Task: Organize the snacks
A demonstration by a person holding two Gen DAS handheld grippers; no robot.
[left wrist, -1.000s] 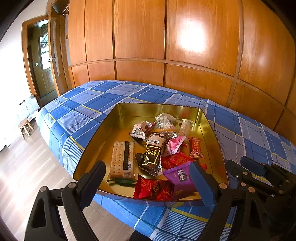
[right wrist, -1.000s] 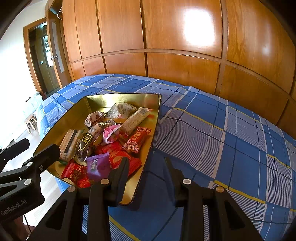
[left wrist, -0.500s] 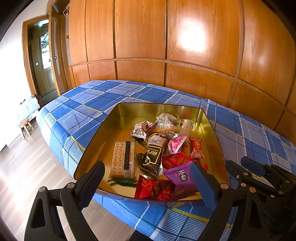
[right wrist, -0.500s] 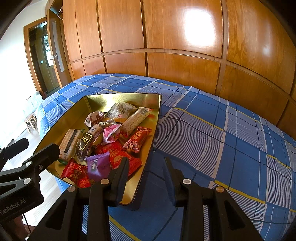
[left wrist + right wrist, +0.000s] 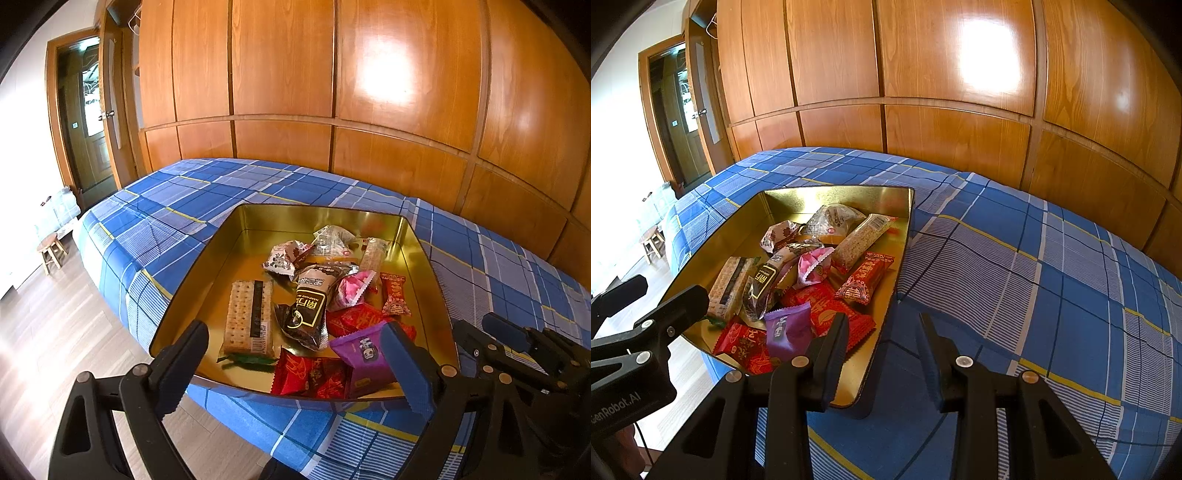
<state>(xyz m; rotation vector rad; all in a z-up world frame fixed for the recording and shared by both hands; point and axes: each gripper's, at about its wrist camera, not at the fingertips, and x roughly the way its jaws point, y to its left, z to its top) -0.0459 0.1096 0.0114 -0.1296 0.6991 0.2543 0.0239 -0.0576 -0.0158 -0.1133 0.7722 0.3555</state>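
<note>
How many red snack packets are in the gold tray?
4, maybe more hidden: one at the near rim, two overlapping under the purple packet, one by the right wall.

Glossy wood-panelled wall (image 5: 369,81), plaid bed (image 5: 1015,266)

Daylight is flooding in from the left, bleaching the floor (image 5: 44,332); a bright patch is glaring off the wooden panels (image 5: 384,77); fisheye bending is curving edges, corners going black; focus is staying sharp.

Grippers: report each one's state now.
Left gripper: open, holding nothing, above the gold tin.
Right gripper: open, holding nothing, above the tin's corner.
</note>
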